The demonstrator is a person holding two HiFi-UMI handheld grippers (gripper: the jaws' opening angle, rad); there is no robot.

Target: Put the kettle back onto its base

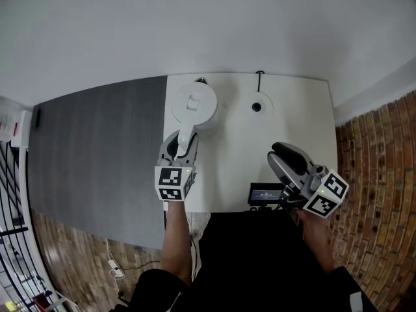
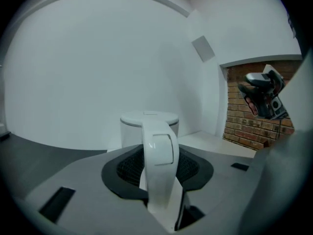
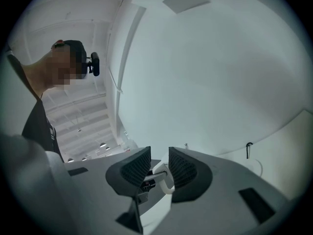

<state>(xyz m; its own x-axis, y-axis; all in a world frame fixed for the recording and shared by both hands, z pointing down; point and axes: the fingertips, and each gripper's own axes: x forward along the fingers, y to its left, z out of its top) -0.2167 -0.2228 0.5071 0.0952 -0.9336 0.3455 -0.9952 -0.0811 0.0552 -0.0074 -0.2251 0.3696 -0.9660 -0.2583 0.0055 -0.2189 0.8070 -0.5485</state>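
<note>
A white electric kettle (image 1: 194, 104) stands at the table's far left, lid up, its handle (image 1: 185, 137) pointing toward me. My left gripper (image 1: 184, 142) is shut on that handle; in the left gripper view the handle (image 2: 159, 155) fills the space between the dark pads, with the kettle body (image 2: 149, 124) behind it. The round white base (image 1: 257, 104) lies to the kettle's right, bare, its cord running to the table's back edge. My right gripper (image 1: 286, 153) hovers at the front right, and its jaws (image 3: 159, 168) stand slightly apart with nothing between them.
The white table (image 1: 227, 158) has a small black device (image 1: 265, 193) at its front edge. Dark grey flooring (image 1: 97, 142) lies to the left and brick (image 1: 377, 148) to the right. A white wall is behind the table.
</note>
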